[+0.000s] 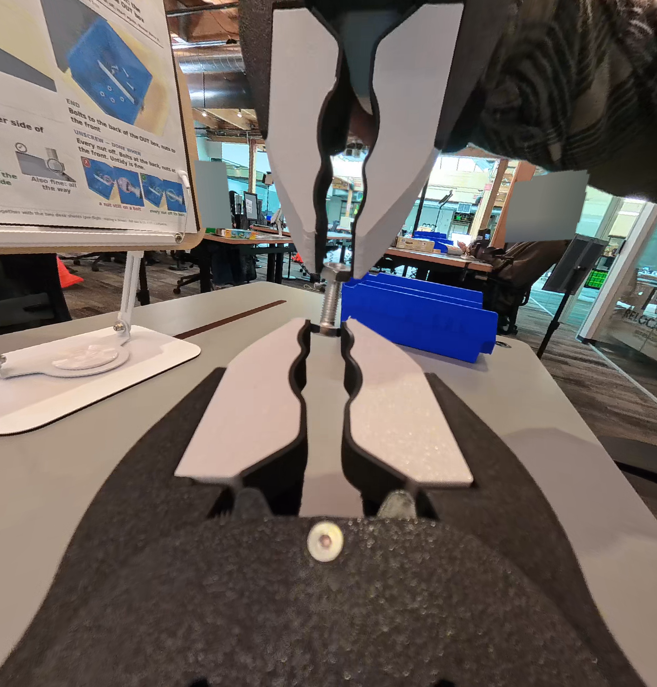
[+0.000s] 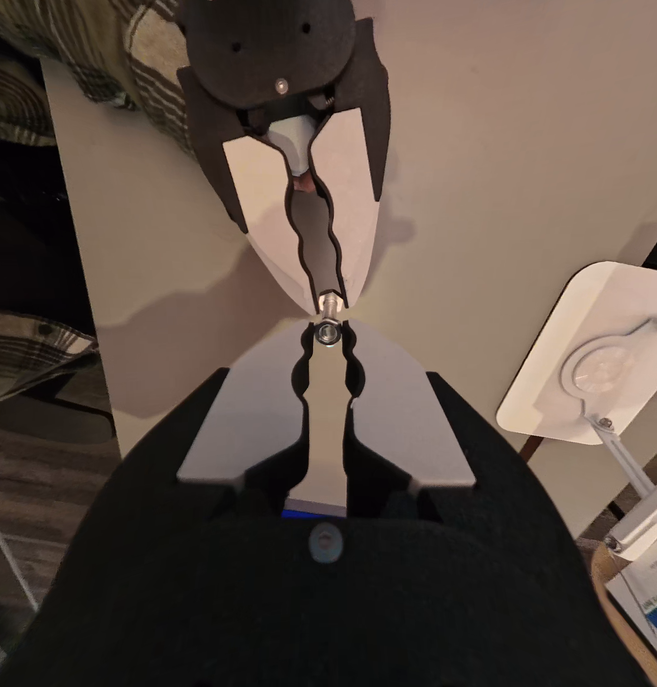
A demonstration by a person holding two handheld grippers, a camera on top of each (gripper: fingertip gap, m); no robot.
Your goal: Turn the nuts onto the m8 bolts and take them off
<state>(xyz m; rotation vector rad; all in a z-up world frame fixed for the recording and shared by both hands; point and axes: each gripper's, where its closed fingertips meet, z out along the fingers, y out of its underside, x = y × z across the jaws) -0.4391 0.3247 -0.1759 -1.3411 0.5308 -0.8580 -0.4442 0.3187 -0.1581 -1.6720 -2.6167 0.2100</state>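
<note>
left gripper (image 1: pixel 325 329) grips bolt (image 1: pixel 329 305) | right gripper (image 2: pixel 328 334) grips nut (image 2: pixel 327 339) | blue bin (image 1: pixel 412 316) behind

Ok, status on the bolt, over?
Left gripper shut on bolt head. Right gripper shut on nut, at bolt's tip. Nothing in the way.

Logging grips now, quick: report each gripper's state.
Left gripper: shut on the bolt, at its head end.
Right gripper: shut on the nut, at the bolt's tip.
</note>
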